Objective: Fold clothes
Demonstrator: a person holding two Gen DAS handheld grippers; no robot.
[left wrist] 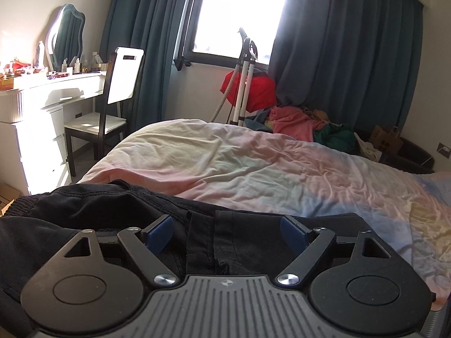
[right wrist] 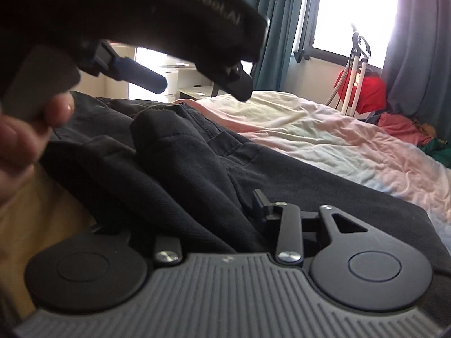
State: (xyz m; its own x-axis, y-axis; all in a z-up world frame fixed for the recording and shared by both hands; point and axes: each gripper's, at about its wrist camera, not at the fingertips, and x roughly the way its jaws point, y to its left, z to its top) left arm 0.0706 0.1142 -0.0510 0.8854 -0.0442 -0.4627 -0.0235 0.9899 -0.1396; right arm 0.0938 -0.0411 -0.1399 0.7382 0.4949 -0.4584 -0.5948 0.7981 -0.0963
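A pair of black trousers [left wrist: 112, 208] lies across the near edge of the bed, with the elastic waistband at the left. My left gripper [left wrist: 225, 225] hovers just over the trousers and is open, its blue pads [left wrist: 160, 231] wide apart and nothing between them. In the right wrist view the trousers [right wrist: 197, 155] are bunched into thick folds. My right gripper [right wrist: 225, 200] sits low against them, jaws apart. One fold lies between them and hides the left finger. The left gripper [right wrist: 203, 87] shows from the side at the top, with a person's hand [right wrist: 17, 140] on it.
The bed's pastel duvet [left wrist: 239, 157] stretches away to the window. A heap of coloured clothes [left wrist: 298, 121] and a steamer stand [left wrist: 245, 79] with a red garment are at its far side. A chair [left wrist: 112, 107] and a white dressing table [left wrist: 42, 98] stand at the left.
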